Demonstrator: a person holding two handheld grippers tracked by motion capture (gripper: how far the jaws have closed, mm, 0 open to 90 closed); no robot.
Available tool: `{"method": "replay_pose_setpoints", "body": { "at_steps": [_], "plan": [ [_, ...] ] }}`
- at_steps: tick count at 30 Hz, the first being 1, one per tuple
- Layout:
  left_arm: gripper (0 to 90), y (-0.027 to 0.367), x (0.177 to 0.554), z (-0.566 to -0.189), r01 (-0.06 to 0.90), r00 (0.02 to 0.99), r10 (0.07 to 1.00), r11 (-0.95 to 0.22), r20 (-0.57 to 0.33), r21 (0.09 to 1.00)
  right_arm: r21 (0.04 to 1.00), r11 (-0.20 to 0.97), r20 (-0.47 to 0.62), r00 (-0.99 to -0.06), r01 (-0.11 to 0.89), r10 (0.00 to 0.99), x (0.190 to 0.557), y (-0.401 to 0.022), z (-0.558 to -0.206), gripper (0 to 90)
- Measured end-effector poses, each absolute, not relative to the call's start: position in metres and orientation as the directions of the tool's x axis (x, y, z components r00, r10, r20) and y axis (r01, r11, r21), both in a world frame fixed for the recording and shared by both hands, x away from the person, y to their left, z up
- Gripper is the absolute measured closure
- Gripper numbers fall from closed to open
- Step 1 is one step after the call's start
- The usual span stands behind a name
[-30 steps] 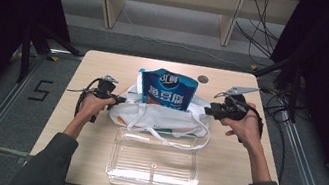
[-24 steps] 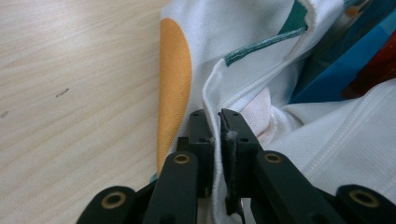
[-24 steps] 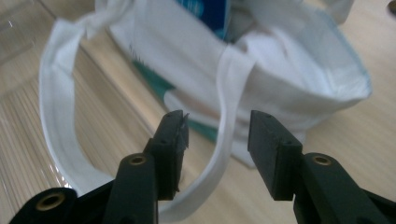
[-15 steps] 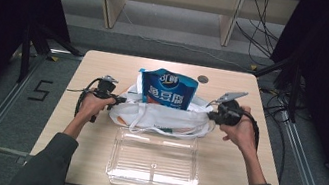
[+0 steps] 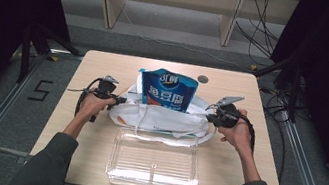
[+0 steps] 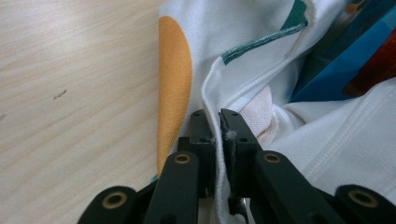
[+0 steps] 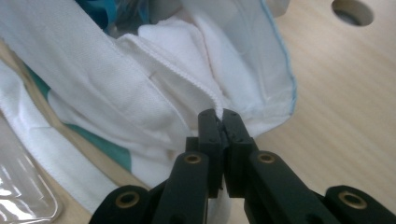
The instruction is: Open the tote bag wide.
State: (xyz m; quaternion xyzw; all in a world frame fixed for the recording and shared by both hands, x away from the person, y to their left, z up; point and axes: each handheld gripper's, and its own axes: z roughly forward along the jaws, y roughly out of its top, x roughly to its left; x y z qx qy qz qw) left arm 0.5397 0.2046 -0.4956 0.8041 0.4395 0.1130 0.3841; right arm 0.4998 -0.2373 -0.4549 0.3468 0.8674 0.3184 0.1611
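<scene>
Bag: a white cloth bag (image 5: 163, 117) lies on the bench (image 5: 253, 94), stretched between the two grippers, its mouth held apart at both ends.
Left gripper: the left gripper (image 5: 118, 100) has its fingers (image 6: 203, 133) closed on the bag's rim; the white hem runs up between them, and an orange patch (image 6: 175, 79) of the bag sits just to their left in the left gripper view.
Right gripper: the right gripper (image 5: 209, 116) has just been closing its fingers (image 7: 209, 125), and they now pinch the stitched hem at the bag's other end, cloth caught between them.
Pouch: a blue pouch (image 5: 167, 89) stands upright inside the bag, between the two sets of fingers and a little beyond them.
Tray: a clear tray (image 5: 154, 164) lies on the bench on the person's side of the fingers, just beside the bag.
Hole: a round hole (image 7: 352, 12) in the bench lies beyond the right fingers, well apart.
</scene>
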Motion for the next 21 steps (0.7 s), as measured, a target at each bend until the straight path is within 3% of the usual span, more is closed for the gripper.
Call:
{"method": "replay_pose_setpoints", "body": {
  "at_steps": [9, 14, 16, 17, 18, 19, 21],
  "plan": [
    [83.0, 0.204, 0.541, -0.497, 0.623, 0.594, 0.79, -0.331, -0.153, 0.709, 0.619, 0.526, 0.055, -0.701, 0.583, 0.712, 0.503, -0.235, -0.485, 89.0],
    [82.4, 0.203, 0.541, -0.496, 0.618, 0.59, 0.792, -0.317, -0.158, 0.719, 0.626, 0.536, 0.02, -0.699, 0.567, 0.715, 0.502, -0.233, -0.487, 88.9],
    [77.1, 0.205, 0.54, -0.492, 0.627, 0.59, 0.788, -0.31, -0.175, 0.715, 0.648, 0.52, 0.035, -0.703, 0.557, 0.711, 0.502, -0.235, -0.483, 87.9],
    [67.2, 0.206, 0.538, -0.486, 0.616, 0.597, 0.78, -0.296, -0.188, 0.73, 0.663, 0.477, 0.043, -0.665, 0.577, 0.746, 0.501, -0.238, -0.475, 79.2],
    [60.9, 0.206, 0.538, -0.486, 0.616, 0.597, 0.78, -0.296, -0.188, 0.73, 0.663, 0.477, 0.043, -0.665, 0.577, 0.746, 0.501, -0.238, -0.475, 79.2],
    [60.9, 0.206, 0.537, -0.482, 0.614, 0.592, 0.782, -0.278, -0.198, 0.739, 0.682, 0.471, 0.034, -0.667, 0.56, 0.744, 0.502, -0.241, -0.471, 73.5],
    [49.6, 0.207, 0.534, -0.467, 0.589, 0.604, 0.779, -0.294, -0.169, 0.753, 0.742, 0.42, 0.064, -0.678, 0.523, 0.732, 0.5, -0.248, -0.452, 65.6]
  ]
}}
